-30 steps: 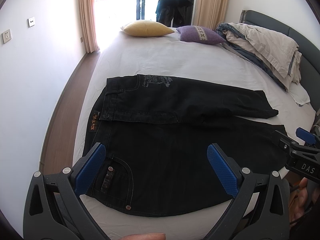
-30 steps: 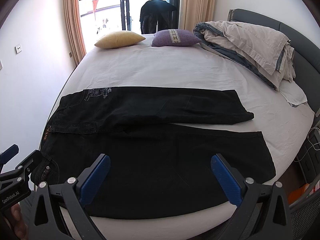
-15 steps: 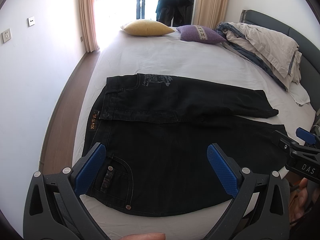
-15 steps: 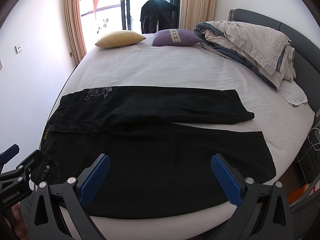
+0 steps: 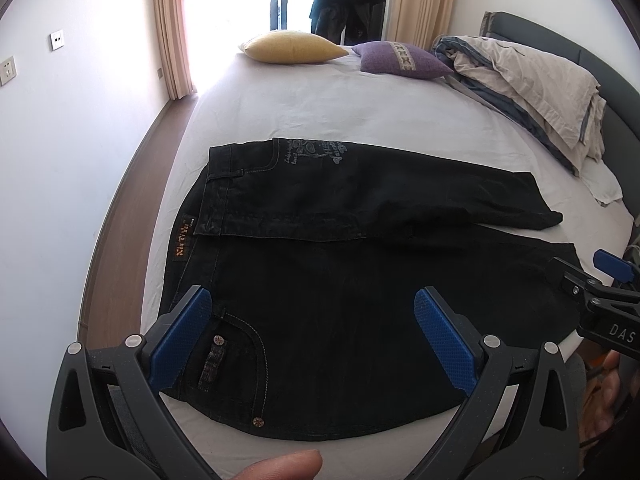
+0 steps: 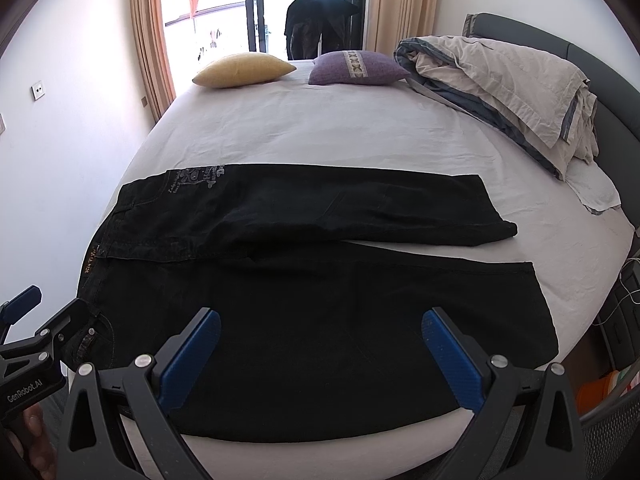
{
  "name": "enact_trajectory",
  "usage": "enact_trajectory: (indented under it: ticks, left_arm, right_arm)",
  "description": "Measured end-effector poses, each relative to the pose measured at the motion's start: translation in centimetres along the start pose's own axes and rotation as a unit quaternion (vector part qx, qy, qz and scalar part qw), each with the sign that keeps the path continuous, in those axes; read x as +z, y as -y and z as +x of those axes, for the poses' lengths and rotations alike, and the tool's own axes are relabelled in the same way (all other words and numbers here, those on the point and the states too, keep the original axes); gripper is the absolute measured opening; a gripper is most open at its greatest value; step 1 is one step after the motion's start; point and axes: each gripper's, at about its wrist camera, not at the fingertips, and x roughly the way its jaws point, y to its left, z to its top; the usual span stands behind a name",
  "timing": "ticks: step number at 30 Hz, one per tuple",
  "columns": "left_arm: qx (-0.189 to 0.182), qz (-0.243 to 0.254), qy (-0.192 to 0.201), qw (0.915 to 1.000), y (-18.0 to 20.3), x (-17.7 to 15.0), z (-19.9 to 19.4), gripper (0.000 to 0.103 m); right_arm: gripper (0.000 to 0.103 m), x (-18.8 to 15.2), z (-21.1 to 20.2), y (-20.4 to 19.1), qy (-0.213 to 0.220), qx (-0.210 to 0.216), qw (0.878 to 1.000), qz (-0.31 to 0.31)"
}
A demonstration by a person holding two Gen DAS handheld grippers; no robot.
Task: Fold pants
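On the white bed (image 5: 304,128), near its front edge, the black pants (image 5: 360,280) are lying flat, and I am reading their long axis as running left to right across both views: waistband at the left, leg hems at the right. Nearer leg is lying spread out toward me; farther leg is lying beside it, its hem (image 6: 500,228) ending short of the nearer leg's hem. Waist label (image 5: 182,246) is facing up at the left end; a riveted pocket (image 5: 232,356) is sitting near the front-left corner.

I am holding the left gripper (image 5: 312,336) above the waist end, jaws spread wide, nothing between the blue pads (image 5: 182,334). I am holding the right gripper (image 6: 320,354) above the nearer leg, jaws likewise wide and gripping nothing.

Far side of bed: yellow pillow (image 6: 244,69), purple pillow (image 6: 356,67), rumpled duvet (image 6: 508,80) against the headboard.
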Motion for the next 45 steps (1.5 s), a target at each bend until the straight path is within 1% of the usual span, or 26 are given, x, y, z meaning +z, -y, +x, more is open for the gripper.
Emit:
enact_trajectory:
  ticks: [2, 4, 7, 8, 10, 11, 13, 14, 16, 17, 18, 19, 21, 23, 26, 29, 30, 33, 35, 38, 40, 41, 42, 43, 44, 45]
  left_arm:
    - [0.0, 0.007, -0.001, 1.0, -0.3, 0.5, 0.9, 0.103]
    - [-0.006, 0.014, -0.003, 0.9999, -0.9, 1.4, 2.1, 0.103]
    - [-0.022, 0.026, -0.006, 0.9994, -2.6, 4.1, 4.6, 0.103]
    - [-0.036, 0.033, -0.005, 0.9988, -3.2, 5.3, 5.5, 0.103]
    - [-0.082, 0.051, -0.024, 0.995, -4.3, 8.3, 8.2, 0.103]
    - [-0.086, 0.059, -0.029, 0.9941, -4.7, 9.8, 9.3, 0.103]
    - [-0.056, 0.104, -0.026, 0.9926, -5.2, 12.8, 11.9, 0.103]
    - [-0.052, 0.124, -0.034, 0.9903, -5.7, 14.3, 13.5, 0.103]
    - [-0.07, 0.155, -0.055, 0.9839, -6.5, 17.4, 17.0, 0.103]
    - [-0.071, 0.174, -0.062, 0.9802, -6.8, 18.7, 18.7, 0.103]
    - [-0.066, 0.195, -0.071, 0.9759, -7.0, 20.0, 20.4, 0.103]
    - [-0.059, 0.214, -0.082, 0.9717, -7.2, 21.0, 22.2, 0.103]
    - [-0.064, 0.246, -0.111, 0.9609, -7.6, 22.6, 25.7, 0.103]
    - [-0.077, 0.266, -0.134, 0.9514, -7.6, 22.8, 28.4, 0.103]
    - [-0.11, 0.286, -0.165, 0.9375, -7.2, 23.0, 31.7, 0.095]
    - [-0.101, 0.305, -0.195, 0.9266, -6.7, 23.0, 35.2, 0.082]
    - [-0.102, 0.304, -0.206, 0.9246, -6.8, 23.0, 36.2, 0.079]
    - [-0.114, 0.288, -0.226, 0.9238, -7.1, 23.1, 38.6, 0.079]
    - [-0.122, 0.281, -0.23, 0.9237, -7.5, 23.1, 39.6, 0.079]
    - [-0.111, 0.301, -0.226, 0.9197, -7.1, 22.5, 40.3, 0.077]
    - [-0.11, 0.301, -0.229, 0.919, -6.7, 22.3, 40.7, 0.062]
    - [-0.111, 0.302, -0.228, 0.9192, -6.4, 22.2, 40.8, 0.056]
    - [-0.117, 0.302, -0.225, 0.919, -6.2, 22.1, 40.7, 0.034]
    - [-0.119, 0.304, -0.22, 0.9194, -6.0, 22.1, 40.5, 0.017]
    - [-0.114, 0.308, -0.212, 0.9203, -5.7, 21.9, 40.3, 0.015]
    - [-0.11, 0.317, -0.2, 0.9207, -5.6, 21.7, 40.0, 0.012]
  right_arm:
    - [0.103, 0.5, 0.7, 0.3, -0.001, 0.017, 1.0, -0.005]
    - [0.103, 1.5, 1.6, 0.8, 0.002, 0.05, 0.999, -0.011]
    - [0.103, 4.0, 3.3, 1.9, 0.014, 0.102, 0.994, -0.028]
    - [0.103, 5.2, 4.0, 2.2, 0.018, 0.113, 0.993, -0.039]
    - [0.103, 7.6, 5.6, 2.7, 0.027, 0.134, 0.988, -0.067]
    - [0.103, 8.9, 6.5, 2.8, 0.026, 0.141, 0.986, -0.083]
    - [0.099, 11.2, 8.3, 3.0, 0.026, 0.159, 0.98, -0.115]
    - [0.096, 12.3, 9.3, 3.0, 0.022, 0.172, 0.976, -0.132]
    - [0.09, 14.3, 11.5, 2.8, 0.013, 0.192, 0.968, -0.162]
    - [0.085, 15.1, 12.7, 2.6, 0.005, 0.207, 0.962, -0.178]
    - [0.081, 15.9, 13.9, 2.4, -0.002, 0.218, 0.957, -0.193]
    - [0.079, 16.6, 15.1, 2.3, -0.009, 0.227, 0.952, -0.204]
    - [0.076, 17.6, 17.2, 1.9, -0.017, 0.244, 0.944, -0.221]
    - [0.074, 18.5, 19.1, 1.4, -0.022, 0.263, 0.935, -0.236]
    - [0.071, 19.2, 21.7, 1.0, -0.034, 0.271, 0.929, -0.251]
    - [0.067, 19.5, 23.8, 0.2, -0.046, 0.285, 0.92, -0.265]
    - [0.064, 19.6, 24.3, -0.1, -0.049, 0.292, 0.916, -0.271]
    - [0.063, 19.9, 25.5, -1.3, -0.061, 0.296, 0.907, -0.294]
    - [0.063, 19.9, 26.1, -2.2, -0.072, 0.302, 0.896, -0.317]
    - [0.061, 20.2, 27.3, -3.8, -0.09, 0.304, 0.883, -0.346]
    - [0.059, 20.8, 28.1, -4.9, -0.099, 0.299, 0.878, -0.36]
    - [0.058, 21.2, 28.6, -5.5, -0.104, 0.296, 0.877, -0.364]
    - [0.057, 21.5, 29.2, -6.1, -0.111, 0.296, 0.875, -0.367]
    - [0.055, 21.7, 29.6, -6.6, -0.117, 0.295, 0.873, -0.37]
    - [0.052, 21.7, 29.9, -7.1, -0.124, 0.296, 0.87, -0.373]
    - [0.05, 21.8, 30.2, -7.5, -0.131, 0.295, 0.867, -0.379]
